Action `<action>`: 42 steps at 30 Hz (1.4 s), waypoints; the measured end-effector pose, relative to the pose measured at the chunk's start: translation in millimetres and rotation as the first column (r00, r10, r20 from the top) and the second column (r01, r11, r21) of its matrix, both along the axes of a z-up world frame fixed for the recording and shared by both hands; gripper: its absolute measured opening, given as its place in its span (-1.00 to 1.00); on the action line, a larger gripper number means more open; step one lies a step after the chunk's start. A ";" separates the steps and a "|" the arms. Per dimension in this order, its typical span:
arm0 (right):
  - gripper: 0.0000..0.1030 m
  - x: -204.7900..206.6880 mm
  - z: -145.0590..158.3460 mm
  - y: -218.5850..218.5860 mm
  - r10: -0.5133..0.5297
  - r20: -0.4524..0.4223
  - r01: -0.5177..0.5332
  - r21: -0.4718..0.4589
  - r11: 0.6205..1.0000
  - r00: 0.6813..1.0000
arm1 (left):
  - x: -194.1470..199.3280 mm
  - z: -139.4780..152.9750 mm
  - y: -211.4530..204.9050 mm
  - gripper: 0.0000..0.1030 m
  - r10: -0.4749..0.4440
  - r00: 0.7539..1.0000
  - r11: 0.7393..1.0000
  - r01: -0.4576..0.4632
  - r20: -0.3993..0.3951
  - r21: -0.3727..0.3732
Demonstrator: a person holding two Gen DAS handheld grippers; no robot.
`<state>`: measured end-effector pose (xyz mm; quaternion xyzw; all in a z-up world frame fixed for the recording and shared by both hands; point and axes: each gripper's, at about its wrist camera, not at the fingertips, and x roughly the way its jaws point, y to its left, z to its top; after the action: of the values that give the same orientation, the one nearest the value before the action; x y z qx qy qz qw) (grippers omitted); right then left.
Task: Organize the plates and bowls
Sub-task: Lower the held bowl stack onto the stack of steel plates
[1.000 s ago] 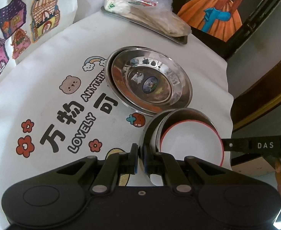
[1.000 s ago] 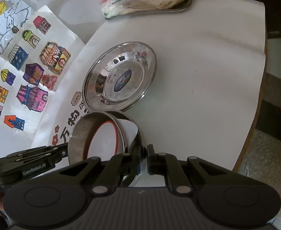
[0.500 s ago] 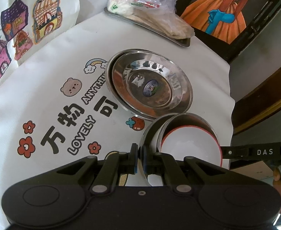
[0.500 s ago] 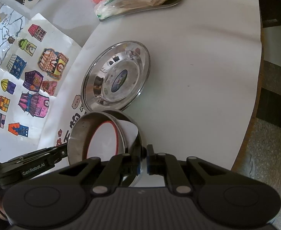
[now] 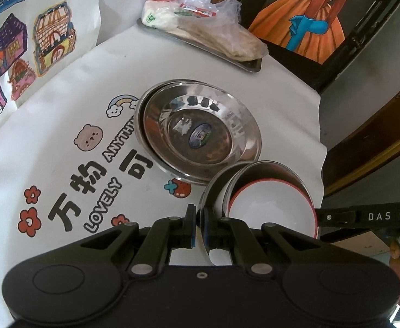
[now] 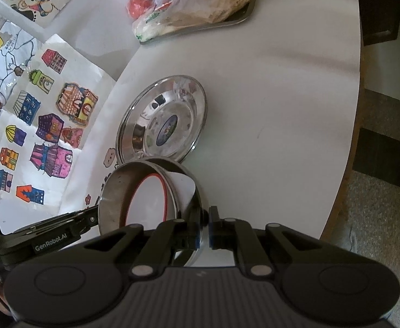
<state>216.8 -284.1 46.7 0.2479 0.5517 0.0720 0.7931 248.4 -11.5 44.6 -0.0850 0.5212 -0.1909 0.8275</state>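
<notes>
Pinching the near rim of a steel bowl (image 5: pixel 257 175), the left gripper (image 5: pixel 198 229) sits at the lower centre of its own view, its two fingers pressed onto the thin metal wall from either side. Inside that steel bowl nests a white bowl with a red rim (image 5: pixel 273 207), tilted toward the camera. From the right edge of the same view the other gripper reaches in, a black bar marked DAS meeting the bowl's far rim.

Seen from the right wrist camera, the right gripper (image 6: pixel 205 231) likewise clamps the steel bowl's rim (image 6: pixel 197 199) at the lower centre of the frame, with the red-rimmed white bowl (image 6: pixel 148 202) showing inside it. The left gripper's black fingers enter from the lower left and touch the opposite rim, so the bowl is held between the two tools.

Just beyond the bowls, in the middle of both views, two stacked steel plates (image 5: pixel 200 134) lie on the desk (image 6: pixel 281 104), a blue sticker in the centre of the top plate. The bowl's far rim overlaps the plates' near edge in the picture; whether they touch cannot be told.

A metal tray (image 5: pixel 219 52) with bagged food stands at the far edge of the desk, toward the top of the frame. A printed white cloth (image 5: pixel 49 142) covers the desk on the left.
</notes>
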 end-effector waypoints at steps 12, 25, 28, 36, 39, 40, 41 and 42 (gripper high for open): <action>-0.87 4.8 9.1 -5.8 -0.010 0.026 0.010 0.001 1.000 1.000 | 5.9 9.5 -5.5 -0.96 -0.001 1.000 1.000 0.001 0.021 -0.007; -0.87 13.1 13.0 -9.9 -0.016 0.038 0.016 0.001 1.000 0.999 | 17.0 15.4 -10.3 -0.96 0.002 0.999 1.000 -0.002 0.035 -0.008; -0.87 15.3 16.7 -11.4 -0.017 0.044 0.018 -0.003 1.000 0.999 | 19.7 18.3 -12.0 -0.96 0.003 0.999 1.000 -0.002 0.042 -0.010; -0.87 25.2 30.3 -13.1 -0.018 0.070 0.019 -0.009 1.000 0.997 | 27.7 30.2 -14.5 -0.96 0.012 0.998 1.000 -0.011 0.069 -0.016; -0.87 32.6 35.5 -11.3 -0.015 0.081 0.016 -0.012 1.000 0.997 | 32.6 34.9 -13.9 -0.96 0.019 0.997 1.000 -0.018 0.081 -0.017; -0.87 35.5 37.0 -10.4 -0.014 0.084 0.015 -0.012 1.000 0.996 | 35.0 36.3 -13.4 -0.96 0.022 0.996 1.000 -0.020 0.084 -0.017; -0.87 38.3 38.1 -9.4 -0.013 0.086 0.014 -0.012 1.000 0.996 | 37.1 37.3 -12.7 -0.96 0.025 0.996 1.000 -0.023 0.086 -0.018; -0.87 41.6 39.2 -8.8 -0.011 0.089 0.012 -0.011 1.000 0.996 | 39.3 38.1 -11.9 -0.96 0.029 0.996 0.999 -0.027 0.088 -0.019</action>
<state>258.4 -292.9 85.8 0.2430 0.5149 0.0751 0.8186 287.7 -23.4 82.8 -0.0912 0.4810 -0.1877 0.8515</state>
